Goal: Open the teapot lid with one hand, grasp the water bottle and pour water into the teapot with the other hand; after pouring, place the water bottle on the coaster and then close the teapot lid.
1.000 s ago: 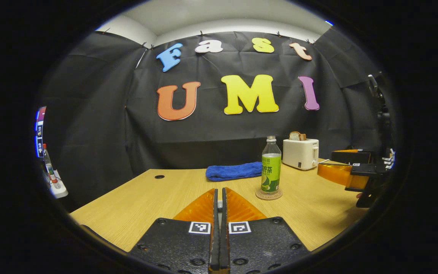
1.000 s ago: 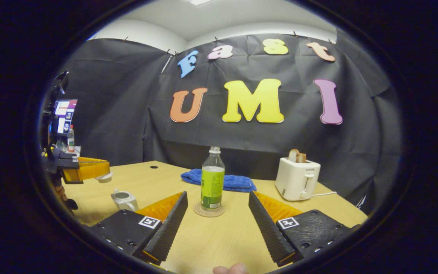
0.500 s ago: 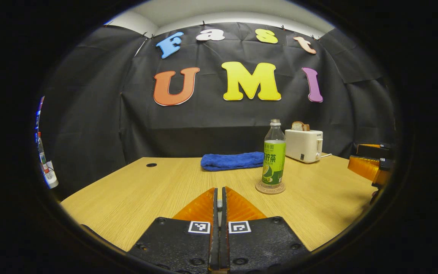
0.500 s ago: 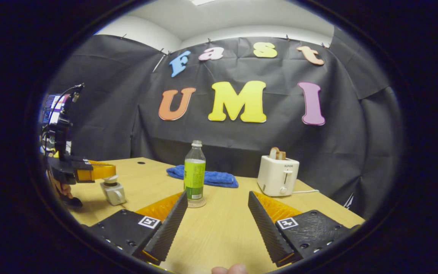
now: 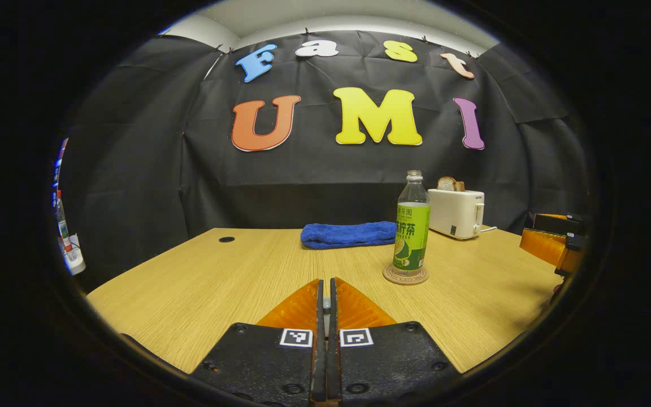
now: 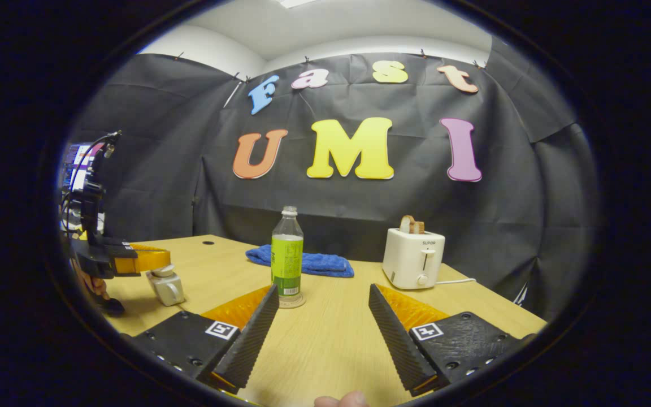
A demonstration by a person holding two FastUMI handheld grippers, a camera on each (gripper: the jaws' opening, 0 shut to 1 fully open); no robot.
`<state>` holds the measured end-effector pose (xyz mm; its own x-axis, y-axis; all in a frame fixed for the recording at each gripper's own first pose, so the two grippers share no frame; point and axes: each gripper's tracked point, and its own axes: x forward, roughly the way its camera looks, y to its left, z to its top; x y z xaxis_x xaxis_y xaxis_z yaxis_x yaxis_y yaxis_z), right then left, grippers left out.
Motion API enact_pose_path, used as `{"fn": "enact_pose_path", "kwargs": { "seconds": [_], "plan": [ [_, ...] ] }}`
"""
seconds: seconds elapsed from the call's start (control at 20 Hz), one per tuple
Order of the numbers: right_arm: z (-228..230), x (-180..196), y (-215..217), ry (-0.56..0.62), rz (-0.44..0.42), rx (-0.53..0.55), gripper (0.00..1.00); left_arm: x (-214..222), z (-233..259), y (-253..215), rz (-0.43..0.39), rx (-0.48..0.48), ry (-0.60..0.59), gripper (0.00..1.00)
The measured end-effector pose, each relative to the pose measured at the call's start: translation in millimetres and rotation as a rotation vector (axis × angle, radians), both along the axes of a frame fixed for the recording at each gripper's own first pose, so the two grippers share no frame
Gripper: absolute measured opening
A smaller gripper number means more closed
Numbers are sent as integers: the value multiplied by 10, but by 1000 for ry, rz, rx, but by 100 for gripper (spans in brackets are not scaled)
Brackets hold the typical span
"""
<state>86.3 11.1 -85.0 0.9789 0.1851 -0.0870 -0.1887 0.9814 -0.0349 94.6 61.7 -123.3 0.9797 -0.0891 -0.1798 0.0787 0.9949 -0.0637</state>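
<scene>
Left gripper sitting closed on lid knob atop teapot, near left on table. Right gripper hovering wide open, holding nothing. Water bottle standing upright on coaster, mid-table, before blue towel.

teapot lid hidden under left gripper, toaster label too small
</scene>
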Motion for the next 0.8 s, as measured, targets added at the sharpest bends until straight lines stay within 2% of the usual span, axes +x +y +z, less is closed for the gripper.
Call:
{"fn": "enact_pose_path", "kwargs": {
  "seconds": [0.45, 0.65, 0.8],
  "plan": [
    [50, -65, -24, -19, 2, 5, 97, -15, -36, 79, 34, 9, 21, 6],
    [61, -79, -44, -23, -1, 15, 95, -19, -101, 28, 24, -20, 44, 6],
    [77, -79, -65, -27, -10, 14, 95, -27, -64, 65, 47, 4, 42, 7]
  ]
}}
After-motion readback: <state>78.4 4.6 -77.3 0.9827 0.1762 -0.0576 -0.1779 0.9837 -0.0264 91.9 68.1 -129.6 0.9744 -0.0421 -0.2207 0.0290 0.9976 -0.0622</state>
